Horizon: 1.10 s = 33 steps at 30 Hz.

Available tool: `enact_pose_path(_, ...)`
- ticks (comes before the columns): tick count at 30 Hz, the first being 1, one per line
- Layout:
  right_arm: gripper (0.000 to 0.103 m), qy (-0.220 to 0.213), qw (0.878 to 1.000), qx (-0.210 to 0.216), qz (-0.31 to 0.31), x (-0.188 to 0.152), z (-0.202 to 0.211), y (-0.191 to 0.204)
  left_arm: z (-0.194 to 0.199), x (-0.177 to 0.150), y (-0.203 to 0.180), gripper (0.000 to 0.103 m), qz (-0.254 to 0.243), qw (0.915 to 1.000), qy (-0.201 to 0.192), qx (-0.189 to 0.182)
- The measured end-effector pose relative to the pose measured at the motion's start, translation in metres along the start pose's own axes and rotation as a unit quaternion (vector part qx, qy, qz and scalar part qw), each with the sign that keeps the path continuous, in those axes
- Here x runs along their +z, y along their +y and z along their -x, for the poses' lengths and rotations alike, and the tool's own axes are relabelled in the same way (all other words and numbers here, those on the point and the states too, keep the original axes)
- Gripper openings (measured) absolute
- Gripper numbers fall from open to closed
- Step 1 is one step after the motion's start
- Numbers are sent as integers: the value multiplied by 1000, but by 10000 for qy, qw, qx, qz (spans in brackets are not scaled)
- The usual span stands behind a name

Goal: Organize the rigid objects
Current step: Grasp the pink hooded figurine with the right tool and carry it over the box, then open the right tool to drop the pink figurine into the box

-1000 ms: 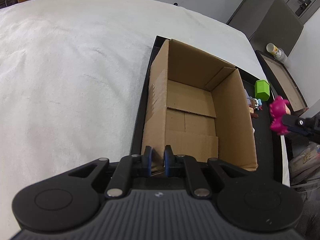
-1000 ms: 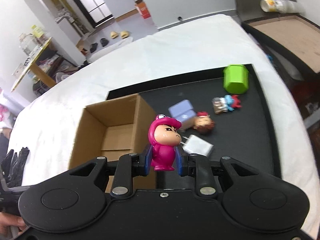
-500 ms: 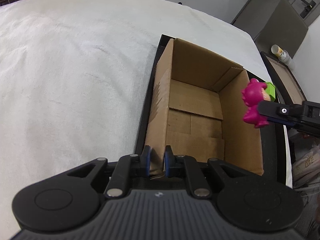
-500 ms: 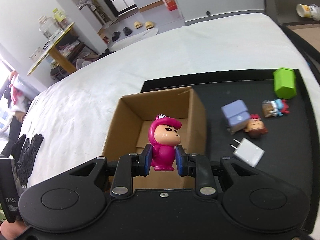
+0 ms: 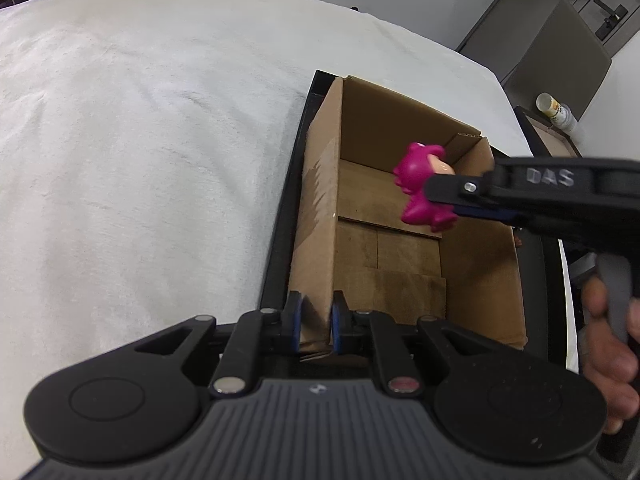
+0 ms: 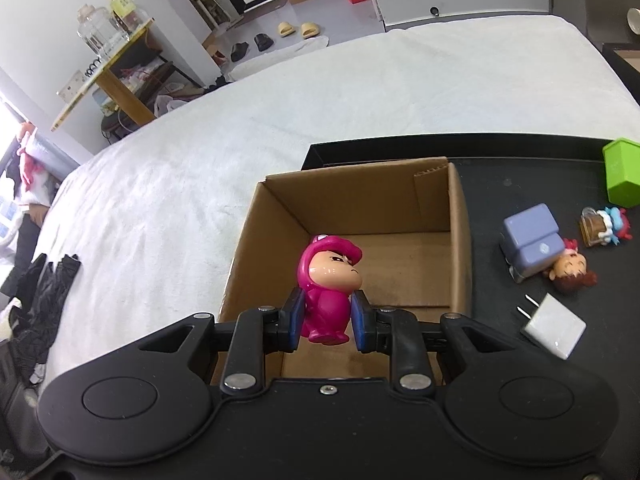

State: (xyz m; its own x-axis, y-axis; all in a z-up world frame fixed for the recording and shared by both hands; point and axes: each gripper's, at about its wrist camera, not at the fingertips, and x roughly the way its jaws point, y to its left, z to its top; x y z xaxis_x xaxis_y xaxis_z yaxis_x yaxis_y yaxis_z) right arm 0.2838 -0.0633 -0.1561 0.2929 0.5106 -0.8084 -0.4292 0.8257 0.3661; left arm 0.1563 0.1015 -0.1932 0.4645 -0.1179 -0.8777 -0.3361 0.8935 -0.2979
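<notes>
An open cardboard box (image 5: 404, 248) (image 6: 360, 216) stands on a black tray (image 6: 500, 160) on the white bed. My left gripper (image 5: 314, 322) is shut on the box's near left wall. My right gripper (image 6: 326, 322) is shut on a pink toy figure (image 6: 328, 284) (image 5: 422, 190), which hangs upright over the inside of the box. In the left wrist view the right gripper (image 5: 444, 200) reaches in from the right, with a hand (image 5: 612, 344) on its handle. The box holds nothing else that I can see.
On the tray right of the box lie a lilac block (image 6: 530, 238), a red-haired doll (image 6: 572, 270), a small blue and red figure (image 6: 606, 226), a white plug adapter (image 6: 554, 330) and a green block (image 6: 622, 172). Black gloves (image 6: 44, 288) lie at the bed's left edge.
My right gripper has carried the pink figure leftwards from over the tray to over the box's inside. The left gripper has kept its hold on the box wall.
</notes>
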Motion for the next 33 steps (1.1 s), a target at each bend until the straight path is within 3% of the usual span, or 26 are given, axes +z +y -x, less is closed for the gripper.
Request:
enact_pose_path(8, 25, 35, 9999, -60, 139, 8, -19, 12, -1, 2, 2, 13, -7, 10000, 43, -34)
enact_pose_path(14, 29, 38, 9998, 149, 129, 14, -25, 18, -2, 3, 1, 13, 13, 10000, 69, -23)
enact_pose_path(18, 30, -5, 9999, 90, 119, 11, -16, 13, -2, 5, 2, 13, 29, 10000, 87, 18)
enact_pose_path(24, 43, -123, 9997, -64, 182, 5, 4, 4, -3, 6, -1, 13, 83, 9999, 125, 74)
enact_pose_path(33, 50, -343, 9991, -112, 239, 0, 45, -20, -4, 6, -3, 13, 51, 9998, 133, 133)
